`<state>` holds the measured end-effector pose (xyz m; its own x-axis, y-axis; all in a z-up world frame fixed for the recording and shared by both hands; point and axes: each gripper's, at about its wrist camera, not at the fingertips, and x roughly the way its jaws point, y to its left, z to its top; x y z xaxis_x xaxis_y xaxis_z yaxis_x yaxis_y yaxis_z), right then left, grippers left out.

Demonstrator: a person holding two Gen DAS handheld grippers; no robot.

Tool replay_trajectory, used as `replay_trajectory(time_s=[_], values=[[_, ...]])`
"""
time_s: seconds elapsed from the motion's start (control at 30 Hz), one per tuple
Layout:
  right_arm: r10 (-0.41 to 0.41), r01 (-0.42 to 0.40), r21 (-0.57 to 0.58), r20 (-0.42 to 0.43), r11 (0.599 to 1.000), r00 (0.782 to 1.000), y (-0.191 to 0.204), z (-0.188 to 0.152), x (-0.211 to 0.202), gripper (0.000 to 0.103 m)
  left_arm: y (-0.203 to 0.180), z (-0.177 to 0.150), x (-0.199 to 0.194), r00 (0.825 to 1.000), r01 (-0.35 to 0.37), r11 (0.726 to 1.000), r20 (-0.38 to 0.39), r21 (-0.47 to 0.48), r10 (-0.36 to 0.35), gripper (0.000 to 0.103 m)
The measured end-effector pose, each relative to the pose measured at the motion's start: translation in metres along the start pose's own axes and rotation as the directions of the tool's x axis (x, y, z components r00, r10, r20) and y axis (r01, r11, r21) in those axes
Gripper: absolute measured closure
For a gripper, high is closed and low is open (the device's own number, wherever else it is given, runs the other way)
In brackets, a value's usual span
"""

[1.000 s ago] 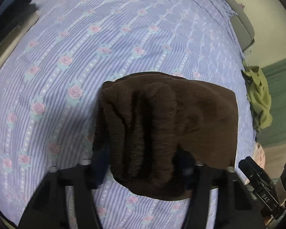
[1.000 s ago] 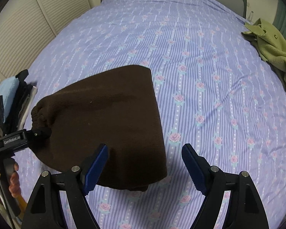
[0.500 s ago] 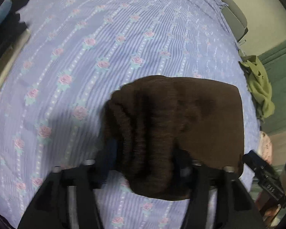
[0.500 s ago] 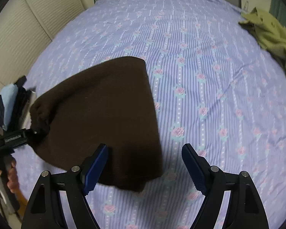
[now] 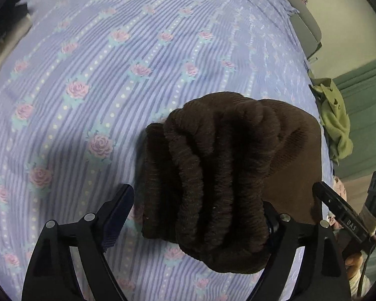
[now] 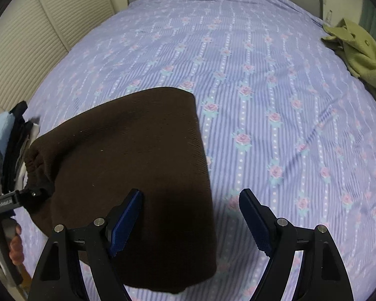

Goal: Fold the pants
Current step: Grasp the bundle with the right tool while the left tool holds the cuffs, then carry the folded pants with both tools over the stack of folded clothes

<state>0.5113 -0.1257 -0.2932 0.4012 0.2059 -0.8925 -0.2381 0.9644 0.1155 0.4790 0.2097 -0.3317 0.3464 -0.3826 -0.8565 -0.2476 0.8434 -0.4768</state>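
- Left gripper (image 5: 200, 215) has its jaws spread around the gathered waistband of the brown pants (image 6: 127, 170); whether anything is pinched, I cannot tell.
- Right gripper (image 6: 190, 223) hangs open and empty above the bundle's near right corner.
- Pants lie folded on the bedsheet (image 6: 275, 80), long axis running left to right; the waistband end sits left, nearer the left gripper.

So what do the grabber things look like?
Both are black plastic with silver screws. The right gripper has bright blue ridged pads on its fingers. The left gripper looks the same, pads darker. Little white lettering marks their sides.
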Motion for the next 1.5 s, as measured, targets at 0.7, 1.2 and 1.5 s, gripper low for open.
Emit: replay_trajectory(time_s=[0.7, 1.2, 1.5], values=[[0.158, -0.151, 0.117, -0.051, 0.981, 0.986, -0.011, -0.002, 0.056, 0.007, 0.026, 0.002, 0.037, 0.985, 0.164, 0.980, -0.041, -0.115, -0.170, 0.003], [0.270, -0.243, 0.238, -0.086, 0.940, 0.959, -0.019, -0.002, 0.049, 0.052, -0.001, -0.001, 0.013, 0.994, 0.105, 0.978, -0.018, -0.181, -0.110, 0.038], [0.204, -0.195, 0.177, -0.035, 0.965, 0.978, -0.008, -0.005, -0.020, 0.066, -0.040, -0.016, -0.027, 0.997, 0.072, 0.992, 0.000, -0.108, -0.072, 0.049]])
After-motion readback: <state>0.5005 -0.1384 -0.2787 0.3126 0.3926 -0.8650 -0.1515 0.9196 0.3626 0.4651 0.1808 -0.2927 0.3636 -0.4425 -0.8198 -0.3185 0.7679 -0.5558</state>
